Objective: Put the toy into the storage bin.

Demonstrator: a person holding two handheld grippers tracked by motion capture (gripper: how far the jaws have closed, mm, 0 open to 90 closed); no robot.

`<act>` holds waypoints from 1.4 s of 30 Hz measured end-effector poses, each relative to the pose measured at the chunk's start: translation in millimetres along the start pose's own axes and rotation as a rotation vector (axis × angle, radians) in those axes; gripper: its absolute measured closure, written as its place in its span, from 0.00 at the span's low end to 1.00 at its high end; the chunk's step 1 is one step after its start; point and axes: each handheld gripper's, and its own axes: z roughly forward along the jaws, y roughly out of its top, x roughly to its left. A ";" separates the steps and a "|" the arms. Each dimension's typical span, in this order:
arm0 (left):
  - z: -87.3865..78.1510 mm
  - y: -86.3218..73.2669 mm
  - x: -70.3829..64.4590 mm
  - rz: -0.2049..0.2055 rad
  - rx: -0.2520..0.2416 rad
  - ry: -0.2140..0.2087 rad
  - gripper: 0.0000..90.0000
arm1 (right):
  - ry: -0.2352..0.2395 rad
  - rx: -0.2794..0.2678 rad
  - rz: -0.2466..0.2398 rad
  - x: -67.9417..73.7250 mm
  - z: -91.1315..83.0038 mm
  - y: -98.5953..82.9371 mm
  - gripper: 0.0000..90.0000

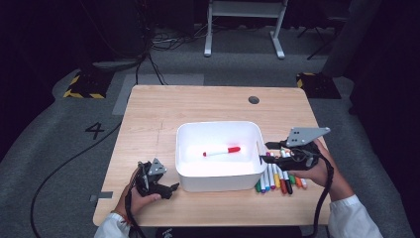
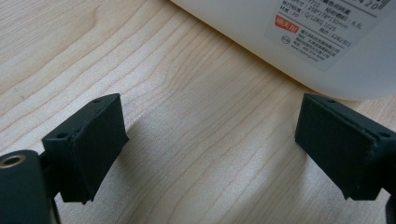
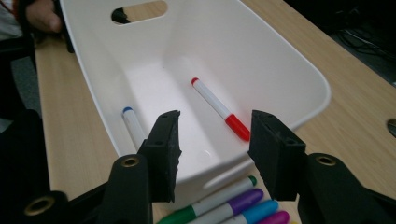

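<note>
Bin in the middle, markers at its right.
In the bin [image 1: 184, 133] lie two markers [image 3: 219, 108]; my right gripper [image 1: 271, 151] is above the row of markers [image 1: 280, 179] on the table [image 1: 148, 106].

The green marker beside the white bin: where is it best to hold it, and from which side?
Probably mid-barrel, from above. The green marker lies flat at the edge of the row, beside the purple marker, so one jaw of the open right tongs fits on its free side toward the white bin.

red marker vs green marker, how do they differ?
The red marker lies inside the white bin; the green marker lies outside on the table. The red marker has space around it; the green marker sits in a row with other markers. Both have white barrels.
</note>
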 end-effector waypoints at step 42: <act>0.0 0.0 -0.1 0.000 0.000 0.000 0.10 | -0.359 0.212 0.374 -71.5 19.4 -160.4 0.55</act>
